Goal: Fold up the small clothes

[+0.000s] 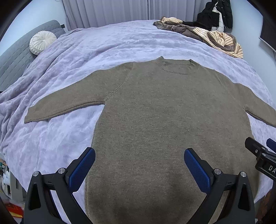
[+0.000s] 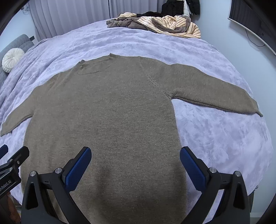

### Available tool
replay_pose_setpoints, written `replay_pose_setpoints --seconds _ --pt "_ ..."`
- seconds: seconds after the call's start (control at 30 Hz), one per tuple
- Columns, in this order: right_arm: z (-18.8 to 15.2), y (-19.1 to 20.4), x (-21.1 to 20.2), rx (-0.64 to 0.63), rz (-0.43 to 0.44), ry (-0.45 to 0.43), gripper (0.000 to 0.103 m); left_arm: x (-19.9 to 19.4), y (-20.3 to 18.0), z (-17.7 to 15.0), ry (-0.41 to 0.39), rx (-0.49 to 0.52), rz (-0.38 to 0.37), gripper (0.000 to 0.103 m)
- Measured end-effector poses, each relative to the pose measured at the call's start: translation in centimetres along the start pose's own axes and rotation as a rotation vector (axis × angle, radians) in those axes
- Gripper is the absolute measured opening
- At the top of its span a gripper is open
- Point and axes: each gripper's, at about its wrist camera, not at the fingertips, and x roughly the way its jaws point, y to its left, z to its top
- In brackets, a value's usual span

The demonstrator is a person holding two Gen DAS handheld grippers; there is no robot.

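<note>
Brown sweater (image 1: 155,112) lies flat, front up, on the lavender blanket (image 1: 77,51) of the bed, sleeves spread out to both sides, collar away from the cameras. Left gripper (image 1: 139,165) and right gripper (image 2: 135,163) both hover over the hem end, jaws spread wide, holding nothing. Folding not yet begun. Judgement: start with a sleeve (image 2: 215,93); pinch near the cuff, catch both knit layers, lift low and lay it straight across the chest to avoid dragging the body.

A wide bed (image 1: 120,43) under a lilac plush blanket (image 1: 51,137) fills the room, with a grey padded headboard (image 1: 15,56) and a round white cushion (image 1: 42,42) at one side. Pale pleated curtains (image 1: 112,12) hang behind it, and a dark screen (image 2: 250,22) is mounted on the white wall.
</note>
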Motion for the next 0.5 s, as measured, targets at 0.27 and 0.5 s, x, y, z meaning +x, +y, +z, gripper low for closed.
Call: replay_pose_setpoints --seconds 0.27,0.5 --pt "0.08 -0.33 -0.02 0.010 0.003 0.011 0.102 0.25 -0.11 0.01 0.003 -0.003 -0.011 0.103" --pt "-0.05 -0.32 0.49 0.012 0.021 0.025 0.102 0.36 -0.15 0.14 -0.003 -0.005 -0.011 0.103"
